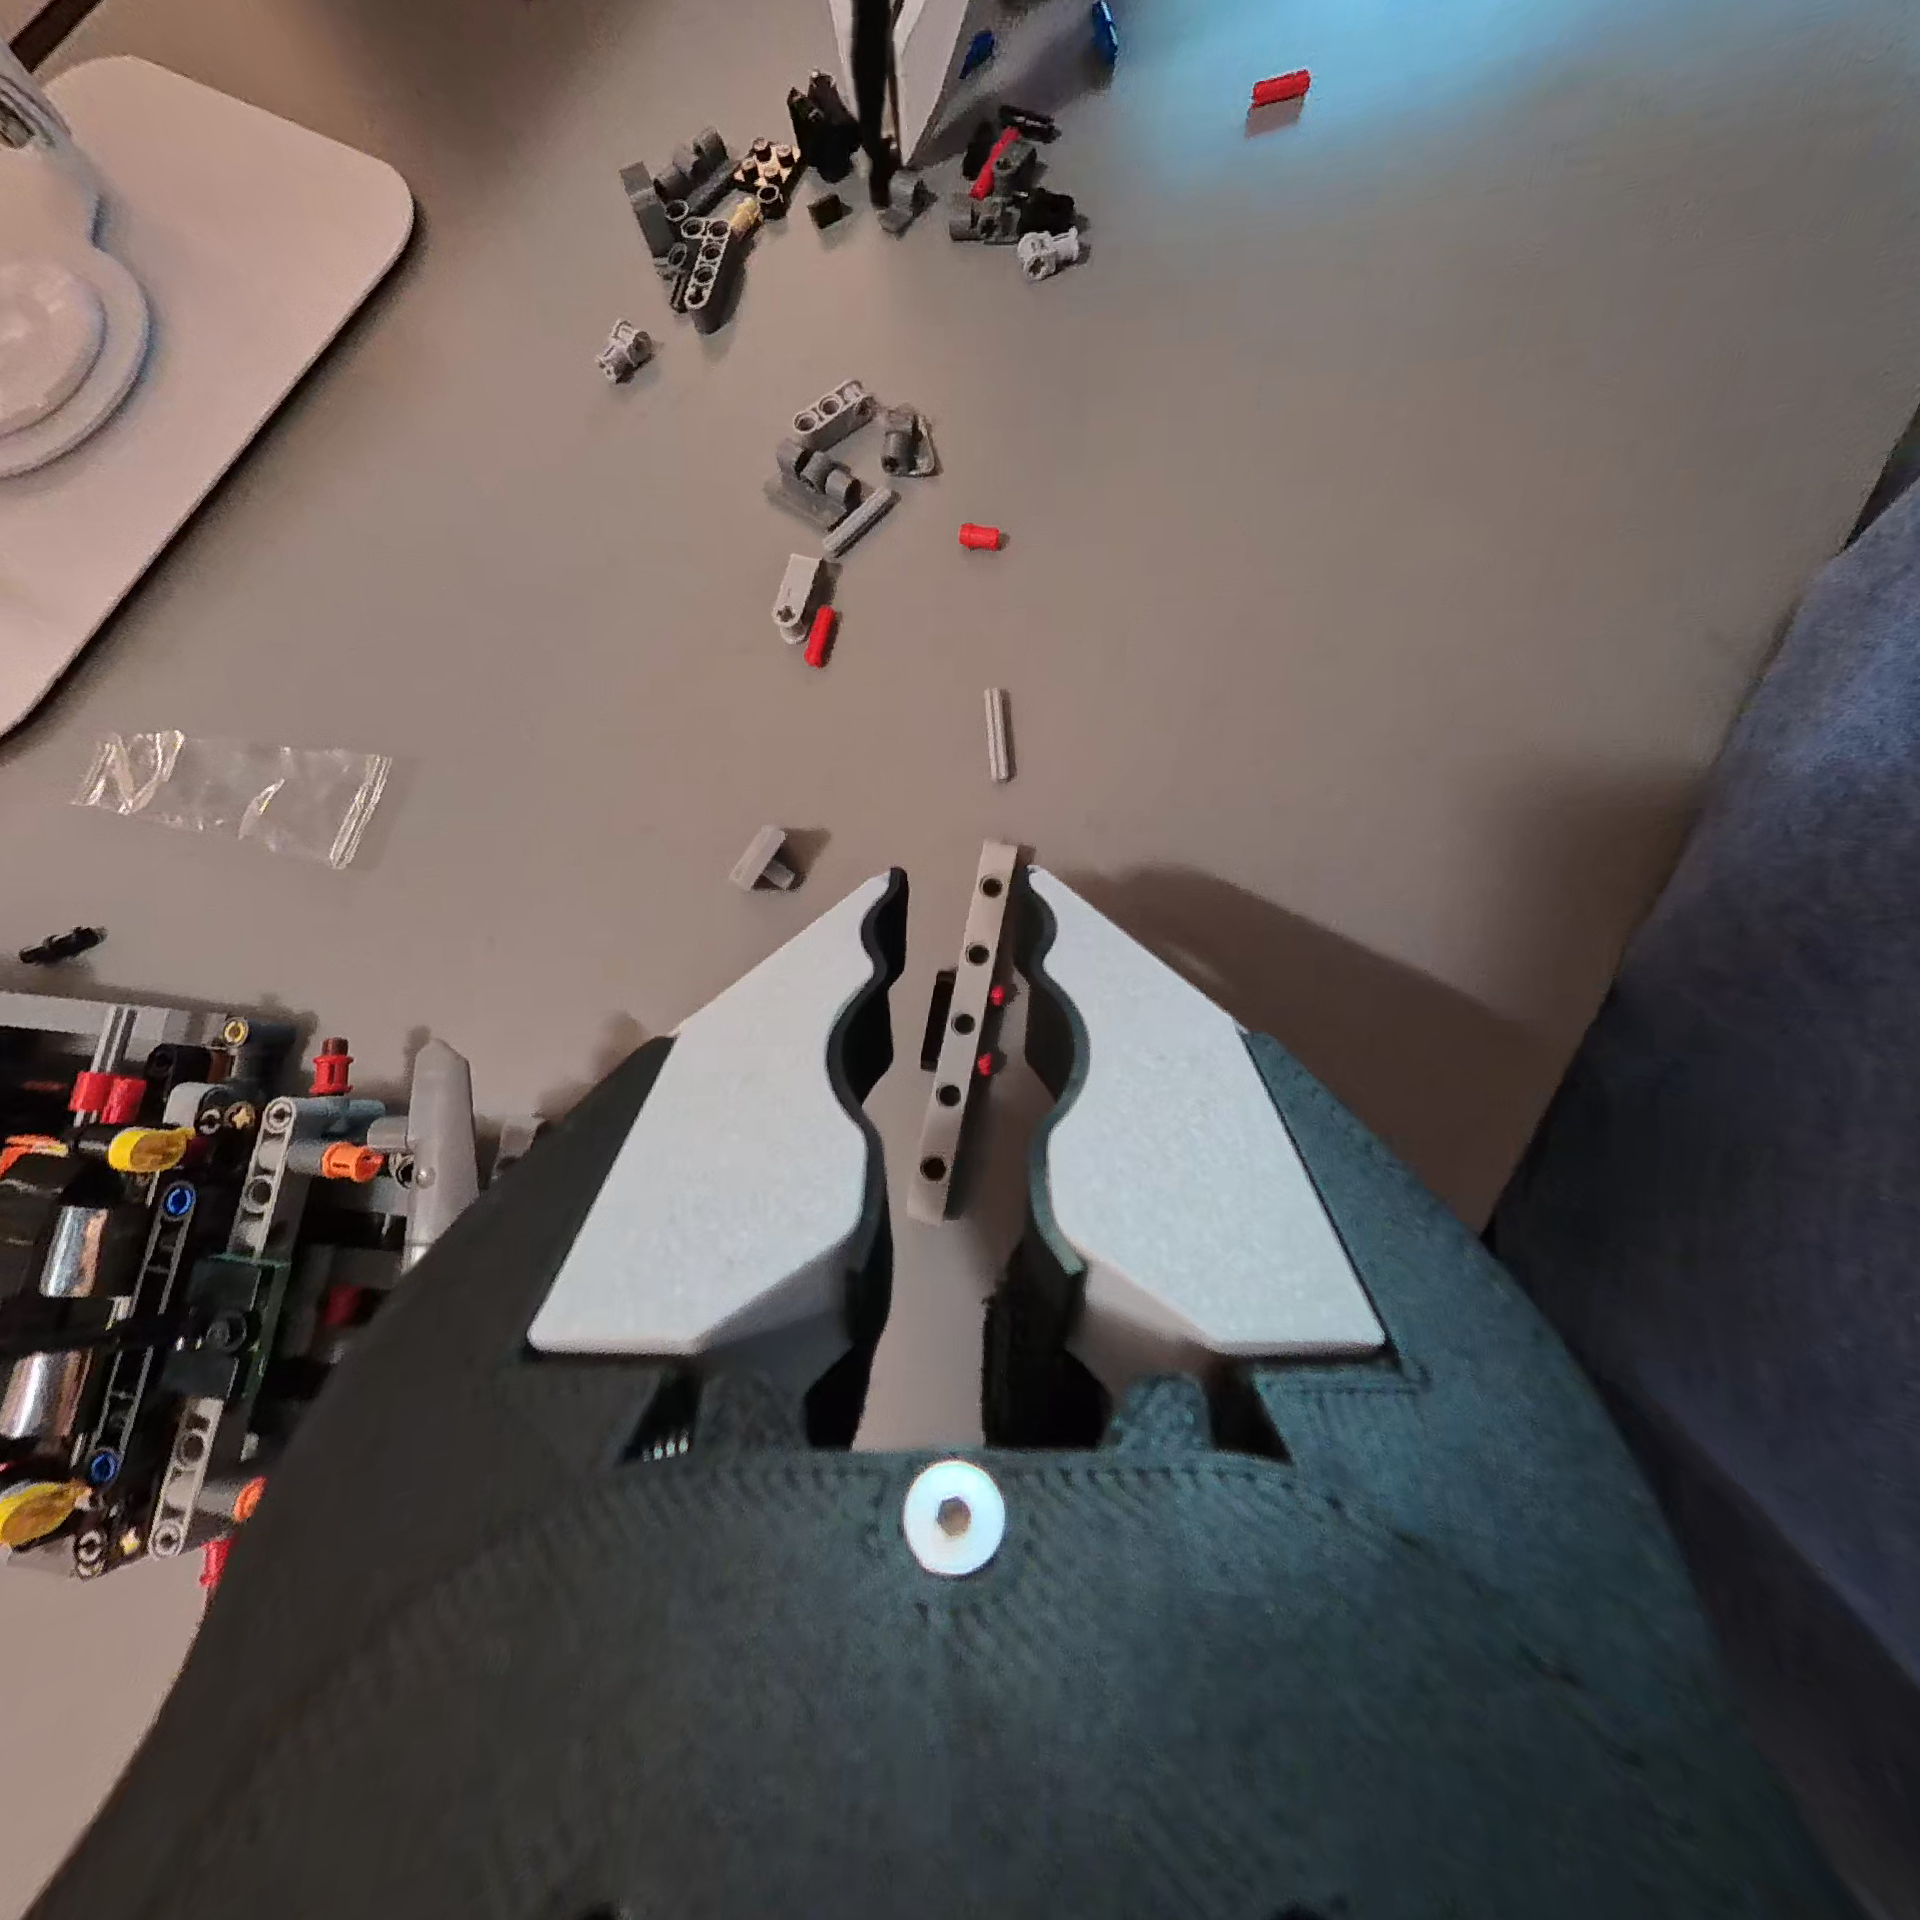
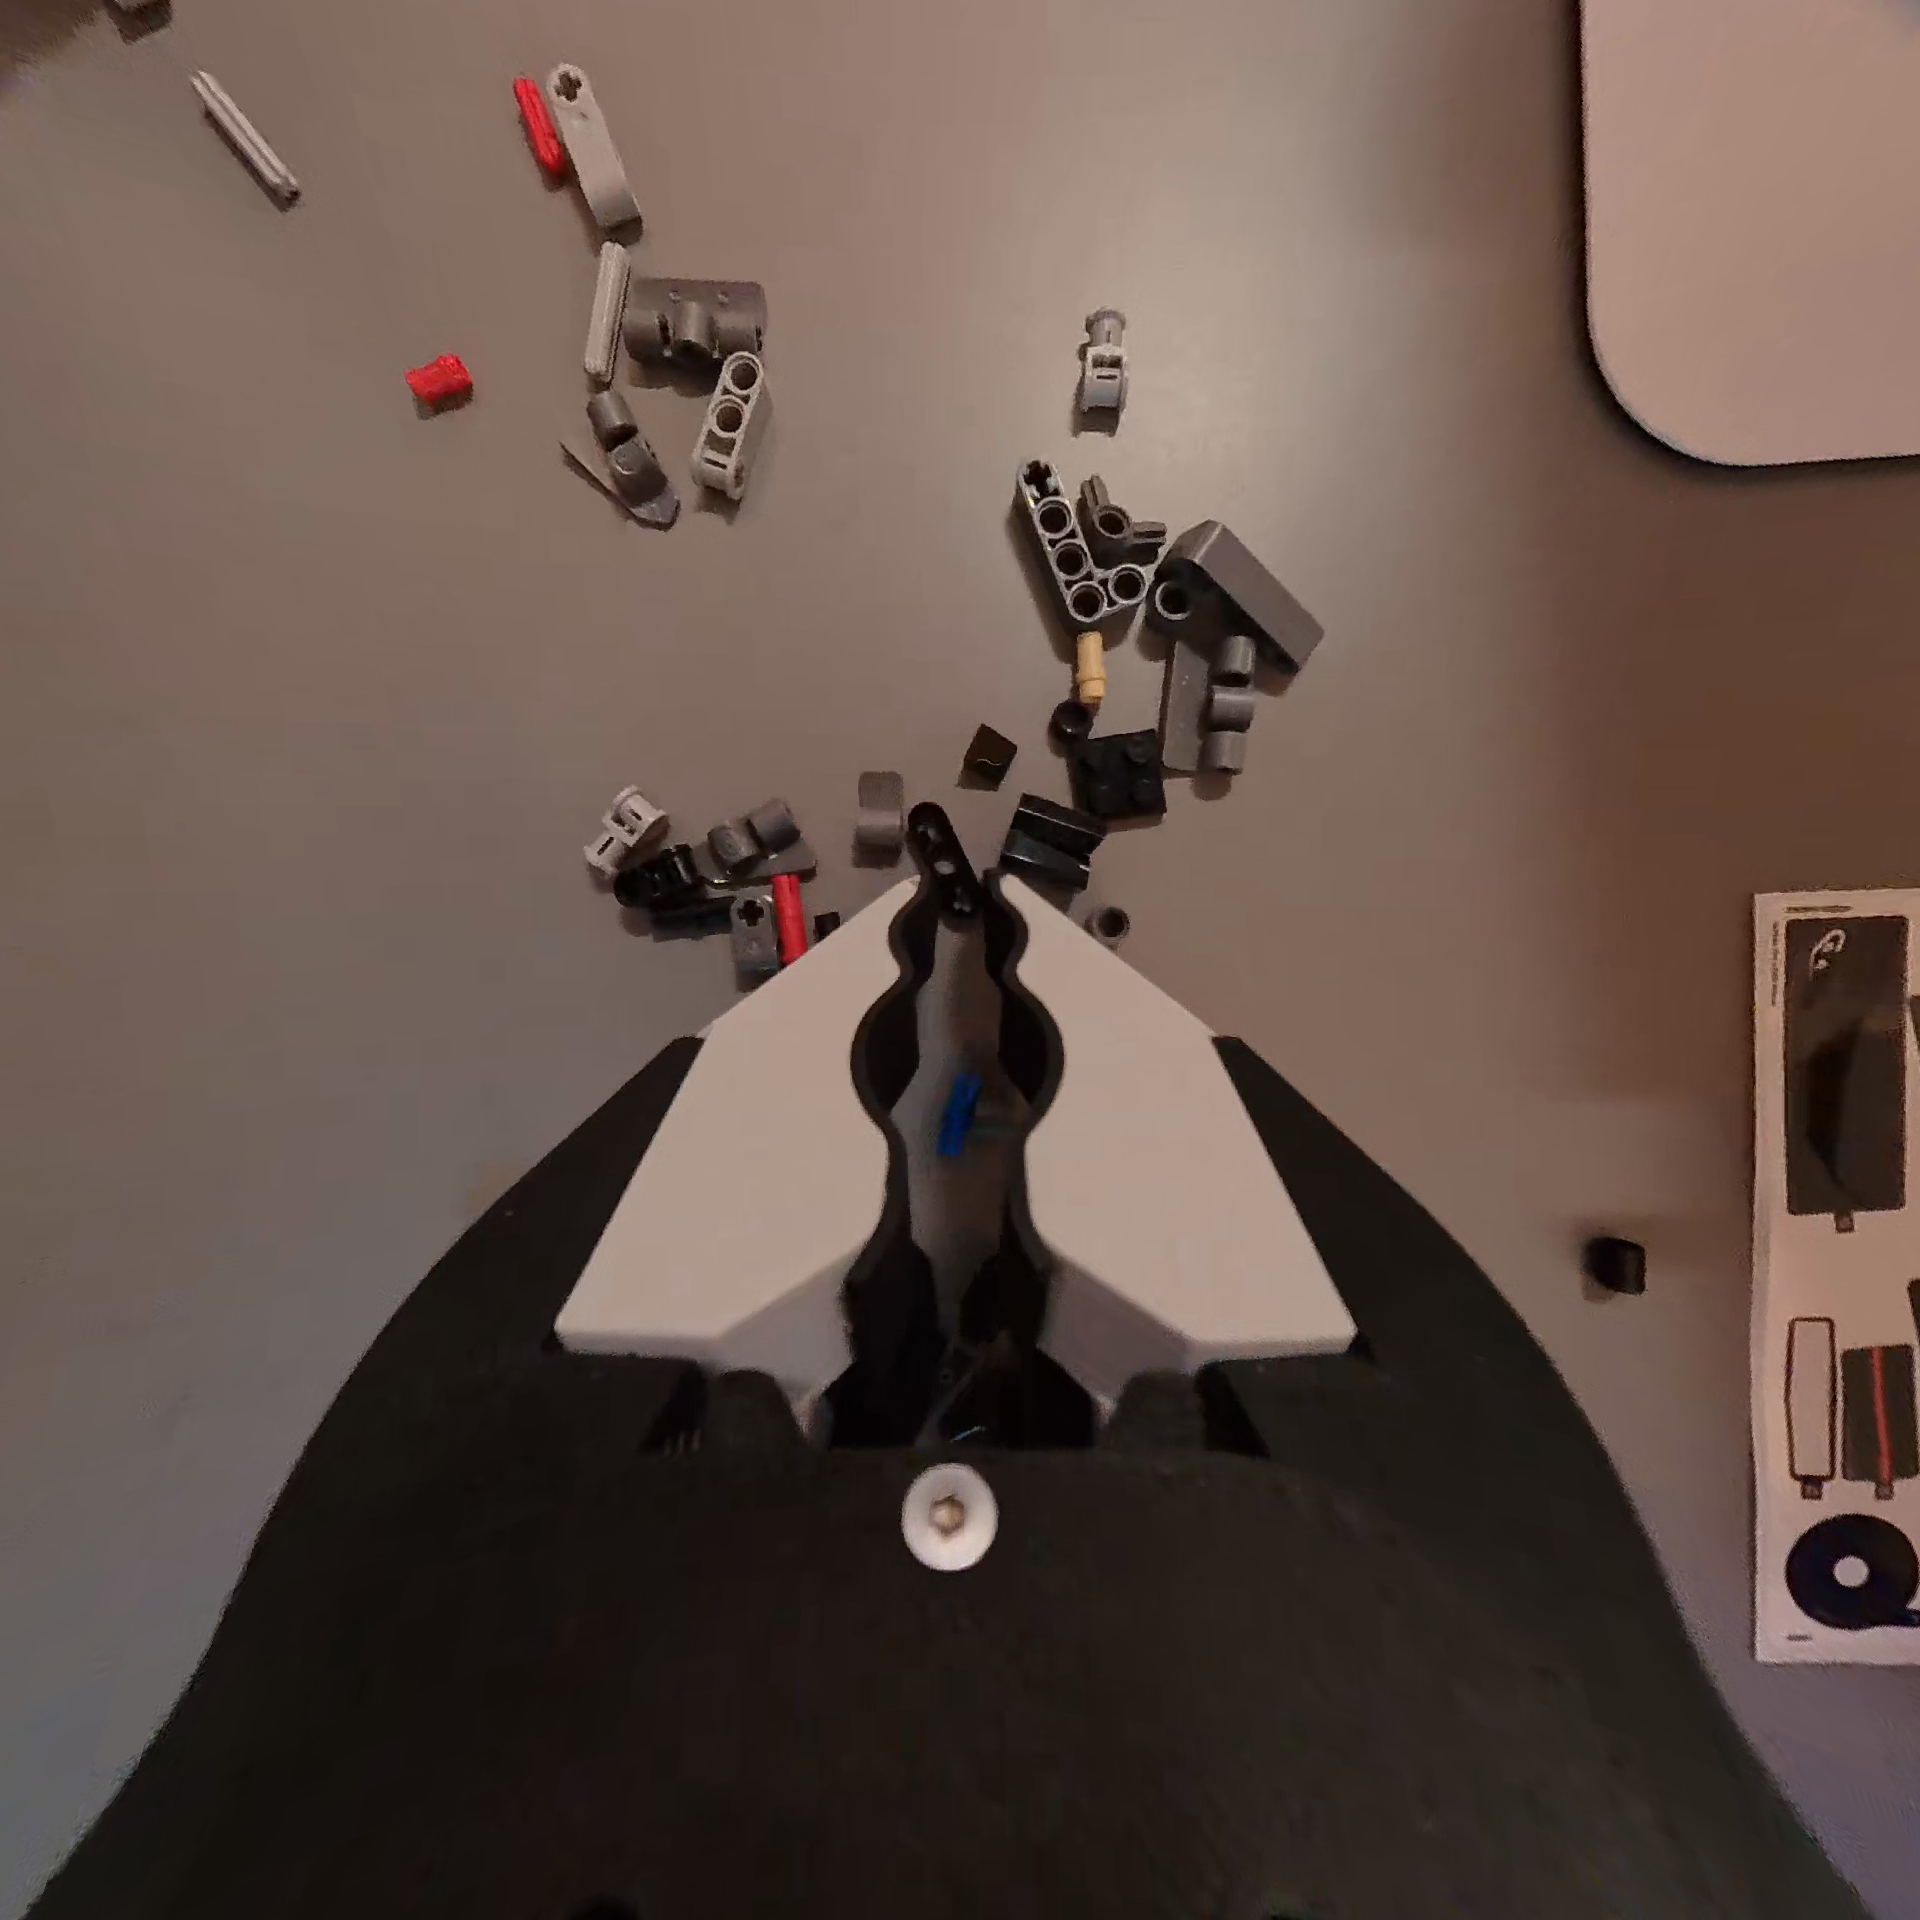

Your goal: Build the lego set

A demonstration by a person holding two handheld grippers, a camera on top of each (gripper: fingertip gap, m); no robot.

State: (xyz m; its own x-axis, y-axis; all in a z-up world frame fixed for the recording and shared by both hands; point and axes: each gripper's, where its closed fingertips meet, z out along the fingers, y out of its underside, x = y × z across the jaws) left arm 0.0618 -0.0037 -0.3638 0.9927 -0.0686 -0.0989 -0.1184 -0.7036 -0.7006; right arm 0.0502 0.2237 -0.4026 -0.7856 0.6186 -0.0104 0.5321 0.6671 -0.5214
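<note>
My left gripper point(image 1: 964, 873) is shut on a light grey beam point(image 1: 966, 1029) with a row of holes and red pins in its side. The beam stands on edge between the grey fingers, above the table. A partly built model point(image 1: 156, 1247) in black, grey, red and yellow lies at the lower left. My right gripper point(image 2: 958, 881) is shut on a thin black beam point(image 2: 940, 857) that sticks out past the fingertips. A blue pin point(image 2: 961, 1117) shows in the gap behind it; whether it is held I cannot tell. Loose grey, black and red pieces point(image 2: 1143, 623) lie ahead of it.
Loose pieces point(image 1: 831, 468) are scattered on the brown table, with a pile point(image 1: 831, 187) farther off. A pale mat point(image 1: 260, 312) and a clear bag point(image 1: 239, 790) lie left. A sticker sheet point(image 2: 1834, 1299) lies right. Blue fabric point(image 1: 1766, 1039) borders the table edge. Tip to tip, the grippers are about 25 cm apart. To the partly built model point(image 1: 156, 1247): left tips about 15 cm, right tips about 35 cm.
</note>
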